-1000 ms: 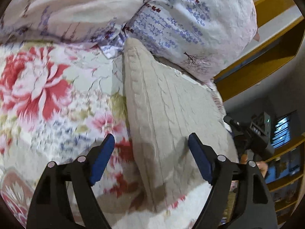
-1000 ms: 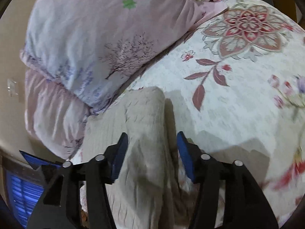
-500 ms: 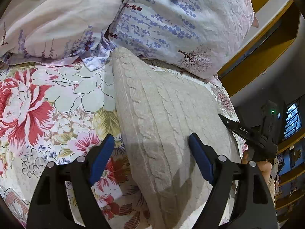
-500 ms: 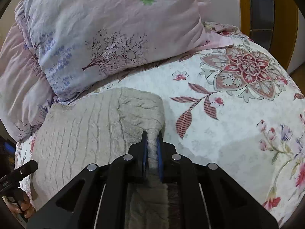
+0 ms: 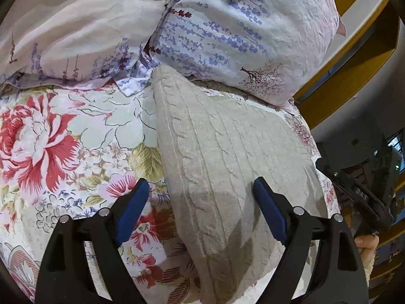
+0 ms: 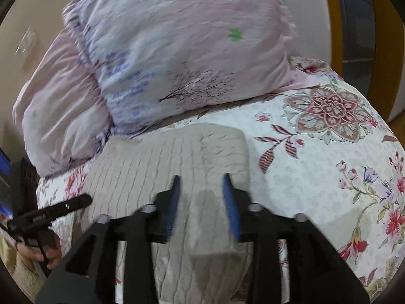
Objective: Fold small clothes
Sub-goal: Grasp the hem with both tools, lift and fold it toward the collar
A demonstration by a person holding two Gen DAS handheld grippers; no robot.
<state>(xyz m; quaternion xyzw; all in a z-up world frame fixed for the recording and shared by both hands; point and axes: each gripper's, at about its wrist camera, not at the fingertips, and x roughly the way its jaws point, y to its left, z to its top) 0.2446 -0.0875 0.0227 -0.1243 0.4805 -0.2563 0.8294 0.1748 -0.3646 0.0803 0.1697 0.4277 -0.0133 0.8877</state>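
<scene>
Lying folded on the floral bedspread, a beige cable-knit sweater is seen ahead of both tools, its far end tucked against the lavender-print pillow. The left hand-held gripper is held wide open and still opening above the sweater's left edge, nothing clamped. The right hand-held gripper (blurred) is opening over the sweater, its pads not pressing the knit between them.
</scene>
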